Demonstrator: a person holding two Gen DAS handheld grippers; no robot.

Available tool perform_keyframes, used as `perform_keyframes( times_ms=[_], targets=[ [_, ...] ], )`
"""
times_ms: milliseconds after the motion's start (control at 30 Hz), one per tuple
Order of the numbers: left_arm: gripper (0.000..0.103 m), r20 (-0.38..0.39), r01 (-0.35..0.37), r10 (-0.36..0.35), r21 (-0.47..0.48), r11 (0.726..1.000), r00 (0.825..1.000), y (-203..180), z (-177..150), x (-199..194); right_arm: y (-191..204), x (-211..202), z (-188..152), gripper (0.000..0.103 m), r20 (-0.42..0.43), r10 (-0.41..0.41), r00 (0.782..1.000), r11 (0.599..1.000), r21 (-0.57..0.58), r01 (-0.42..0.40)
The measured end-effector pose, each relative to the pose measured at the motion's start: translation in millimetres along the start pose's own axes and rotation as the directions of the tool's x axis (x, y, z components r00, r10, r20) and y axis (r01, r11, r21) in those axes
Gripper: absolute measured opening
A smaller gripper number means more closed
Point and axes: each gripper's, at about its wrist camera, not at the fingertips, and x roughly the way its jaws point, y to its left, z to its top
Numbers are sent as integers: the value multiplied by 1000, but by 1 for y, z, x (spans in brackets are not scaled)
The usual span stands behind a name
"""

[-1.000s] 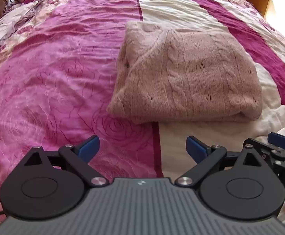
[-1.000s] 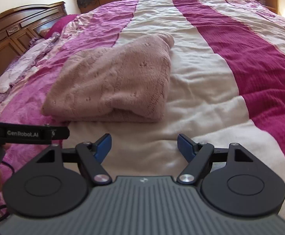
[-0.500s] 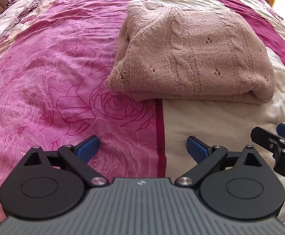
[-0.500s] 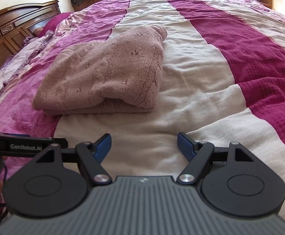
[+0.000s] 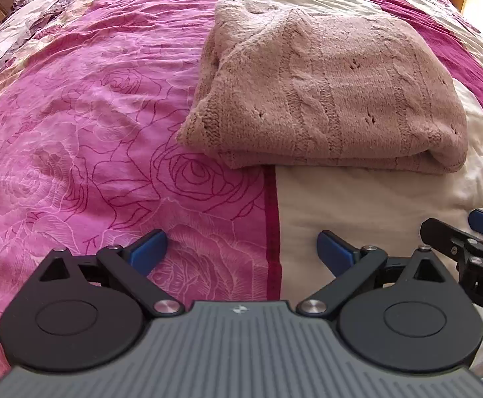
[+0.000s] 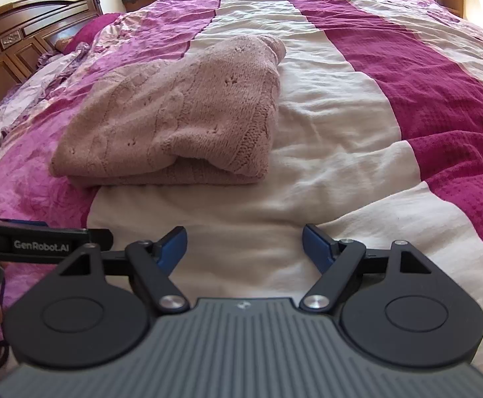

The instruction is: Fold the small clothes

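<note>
Already folded, the knit sweater (image 5: 327, 99) lies beyond the empty, wide-open jaws of the left gripper (image 5: 241, 252) and right gripper (image 6: 244, 247); snagging its near edge could unfold it.

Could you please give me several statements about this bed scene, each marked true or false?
1. The sweater lies folded on the bedspread. True.
2. The left gripper is shut on the sweater. False: it is open and holds nothing, short of the sweater's near edge.
3. The right gripper is open and empty. True.
4. The sweater lies wholly on the cream stripe. False: it straddles the line between the pink rose print and the cream stripe.
5. A wooden headboard shows in the right wrist view. True.
</note>
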Motion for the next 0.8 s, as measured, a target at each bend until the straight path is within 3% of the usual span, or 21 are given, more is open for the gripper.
perform_keyframes(
  times_ms=[800],
  targets=[
    [101, -2, 1, -1, -1, 1000, 1000, 0, 0, 2, 0, 1, 0, 79, -3, -3, 1000, 1000, -5, 3]
  ],
)
